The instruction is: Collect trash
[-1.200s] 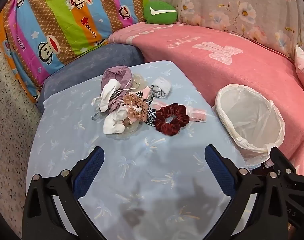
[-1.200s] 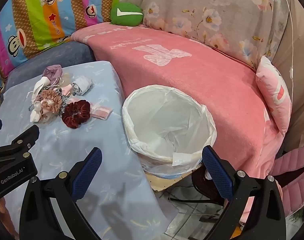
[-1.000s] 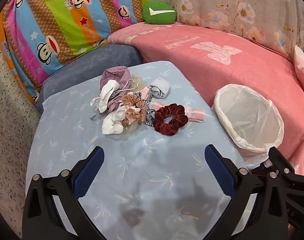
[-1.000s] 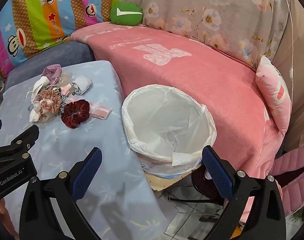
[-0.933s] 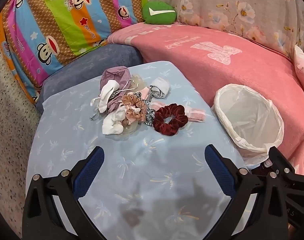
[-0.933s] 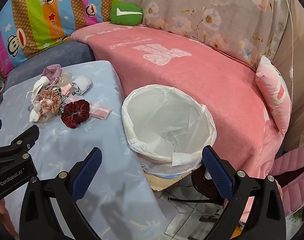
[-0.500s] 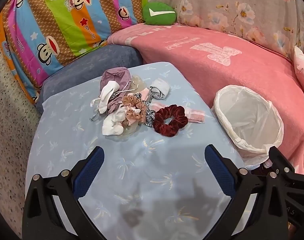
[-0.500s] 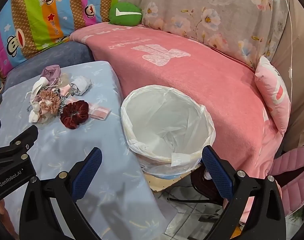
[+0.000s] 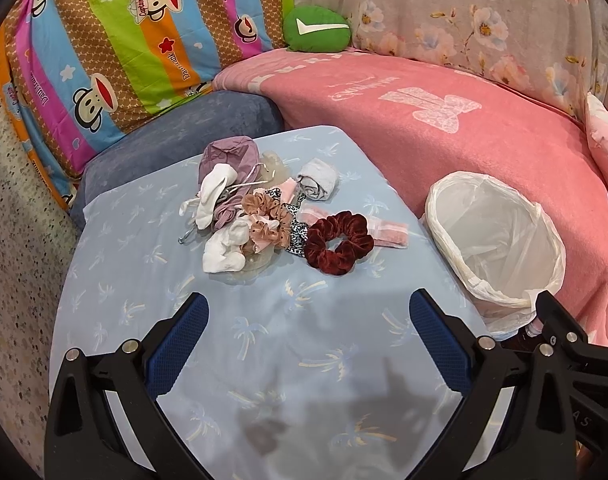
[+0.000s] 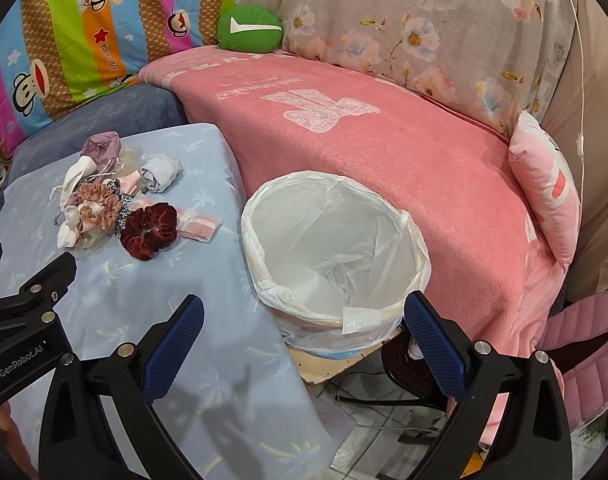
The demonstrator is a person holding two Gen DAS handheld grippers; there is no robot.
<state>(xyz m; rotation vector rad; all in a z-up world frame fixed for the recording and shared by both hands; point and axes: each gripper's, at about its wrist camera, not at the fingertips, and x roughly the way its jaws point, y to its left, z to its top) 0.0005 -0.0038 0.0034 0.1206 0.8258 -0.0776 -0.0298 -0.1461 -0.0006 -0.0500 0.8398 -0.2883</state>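
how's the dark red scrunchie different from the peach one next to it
The dark red scrunchie looks like plush velvet; the peach scrunchie looks thin, frilly and paler. The dark red scrunchie lies flat at the pile's edge nearer the bin, its centre hole open and plain to see; the peach scrunchie is bunched within the pile between a white sock and a leopard-print piece, its hole hardly showing. Both are gathered fabric loops on the blue cloth.

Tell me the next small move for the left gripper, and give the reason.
Probably ease the left gripper forward and down toward the dark red scrunchie. Its jaws are open and empty, the scrunchie is the nearest piece of the pile and lies clear at its edge, and the lined bin beside the table holds nothing yet.
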